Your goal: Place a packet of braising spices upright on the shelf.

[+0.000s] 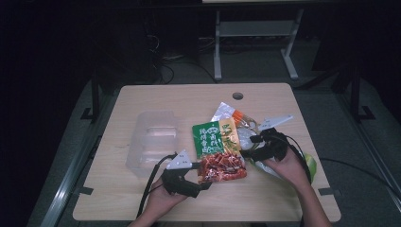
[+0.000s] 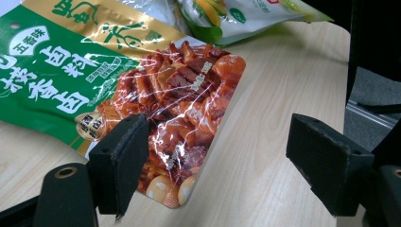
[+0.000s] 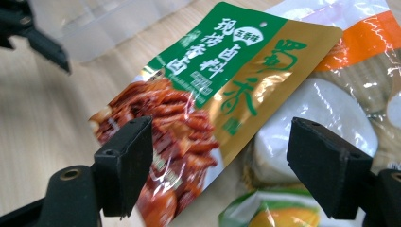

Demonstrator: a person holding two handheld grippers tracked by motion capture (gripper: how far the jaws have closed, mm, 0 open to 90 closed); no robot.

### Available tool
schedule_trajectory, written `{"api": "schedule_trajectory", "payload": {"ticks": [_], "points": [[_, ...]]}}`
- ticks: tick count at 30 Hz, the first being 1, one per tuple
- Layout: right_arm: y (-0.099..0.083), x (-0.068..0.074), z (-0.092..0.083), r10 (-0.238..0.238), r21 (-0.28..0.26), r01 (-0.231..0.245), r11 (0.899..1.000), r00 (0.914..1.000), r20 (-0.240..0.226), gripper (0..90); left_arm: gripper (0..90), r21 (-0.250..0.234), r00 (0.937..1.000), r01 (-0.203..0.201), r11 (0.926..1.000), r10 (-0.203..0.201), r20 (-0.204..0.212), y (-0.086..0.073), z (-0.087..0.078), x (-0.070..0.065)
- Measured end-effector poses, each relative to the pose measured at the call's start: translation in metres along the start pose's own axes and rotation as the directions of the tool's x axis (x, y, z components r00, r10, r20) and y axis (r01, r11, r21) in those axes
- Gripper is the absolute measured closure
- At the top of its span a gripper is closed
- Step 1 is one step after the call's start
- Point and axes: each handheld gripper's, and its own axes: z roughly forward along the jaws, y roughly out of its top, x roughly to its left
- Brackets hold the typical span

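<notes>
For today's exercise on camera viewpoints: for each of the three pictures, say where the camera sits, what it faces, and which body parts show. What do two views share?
High view: above the person's side, facing the table; both hands, both grippers.
Left gripper view: behind the open left gripper, facing the green snack packet.
Right gripper view: behind the open right gripper, facing that packet.
Shared: the packet.

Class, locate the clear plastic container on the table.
In the high view, the clear plastic container sits left of centre on the table, just left of the green snack packet.
</notes>
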Motion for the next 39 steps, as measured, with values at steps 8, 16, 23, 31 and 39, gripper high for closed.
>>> {"api": "schedule_trajectory", "payload": {"ticks": [8, 16, 23, 31, 39], "points": [[0.029, -0.02, 0.024, 0.023, 0.079, -0.024, 0.997, 0.9997, 0.011, 23.3, 21.6, 0.009, 0.9999, -0.012, 0.9999, 0.012, 0.002, -0.001, 0.001, 0.002], [0.052, -0.034, 0.045, 0.039, 0.128, -0.043, 0.991, 0.9987, 0.033, 24.3, 21.6, 0.001, 1.0, -0.006, 1.0, 0.006, -0.001, -0.001, 0.0, 0.002], [0.054, -0.045, 0.067, 0.069, 0.154, -0.08, 0.985, 0.9945, 0.08, 27.6, 21.6, -0.004, 0.9999, -0.002, 1.0, 0.002, 0.012, -0.001, 0.001, -0.001], [0.052, -0.048, 0.082, 0.096, 0.174, -0.117, 0.978, 0.9873, 0.127, 30.4, 21.5, 0.007, 0.9997, -0.008, 0.9999, 0.008, 0.021, -0.001, 0.005, -0.004], [0.055, -0.033, 0.097, -0.001, 0.252, -0.055, 0.966, 0.977, 0.213, 47.1, 21.5, 0.008, 0.9998, 0.001, 1.0, -0.002, 0.02, -0.002, 0.005, -0.002]]}}
